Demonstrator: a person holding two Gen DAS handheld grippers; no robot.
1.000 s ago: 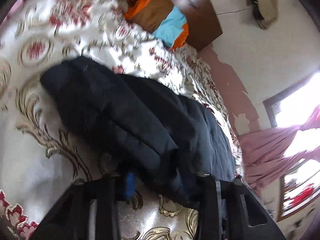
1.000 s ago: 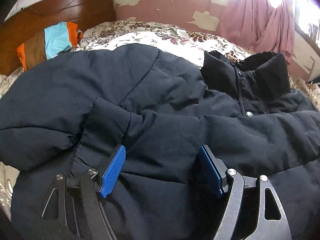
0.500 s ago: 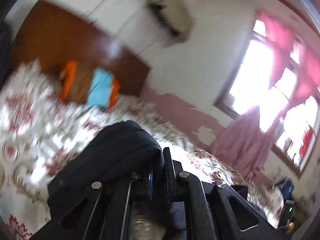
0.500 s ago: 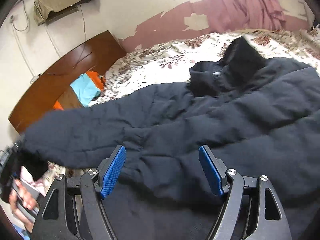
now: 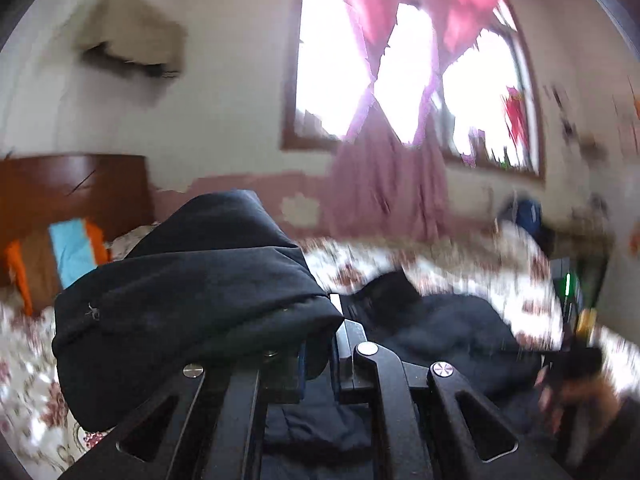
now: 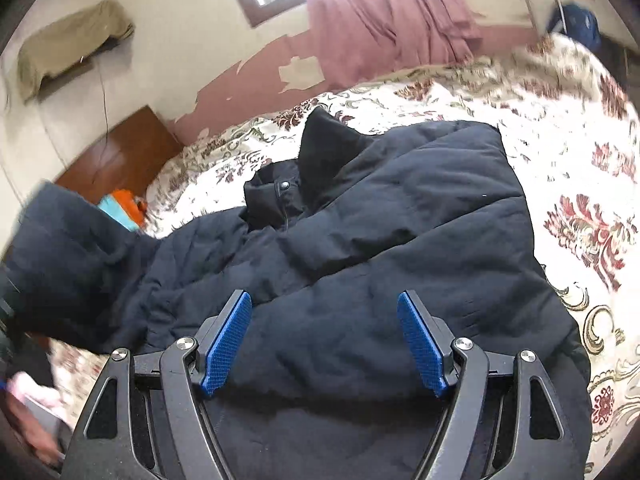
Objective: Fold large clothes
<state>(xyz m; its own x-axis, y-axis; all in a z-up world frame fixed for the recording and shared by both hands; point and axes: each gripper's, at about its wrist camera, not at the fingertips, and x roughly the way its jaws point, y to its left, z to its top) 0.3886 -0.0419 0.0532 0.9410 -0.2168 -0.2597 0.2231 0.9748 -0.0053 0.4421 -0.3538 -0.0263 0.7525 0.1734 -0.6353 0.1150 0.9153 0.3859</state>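
Observation:
A large black padded jacket (image 6: 400, 248) lies on the flowered bedspread (image 6: 560, 128), collar (image 6: 320, 152) toward the far wall. My right gripper (image 6: 324, 336) is open and empty, its blue pads just above the jacket's body. My left gripper (image 5: 320, 356) is shut on the jacket's sleeve (image 5: 192, 300) and holds it lifted off the bed. In the right wrist view the raised sleeve (image 6: 68, 256) shows at the left edge. The jacket's body (image 5: 440, 328) lies beyond the left gripper.
A wooden headboard (image 5: 76, 188) with an orange, brown and blue pillow (image 5: 68, 252) stands at the bed's head. Pink curtains (image 6: 384, 12) hang under the window. A blue bag (image 6: 576, 24) sits past the bed's far corner.
My left gripper has closed on the sleeve and lifted it off the bed, swinging over toward the jacket's body. The right gripper stays open and has drawn back slightly above the jacket.

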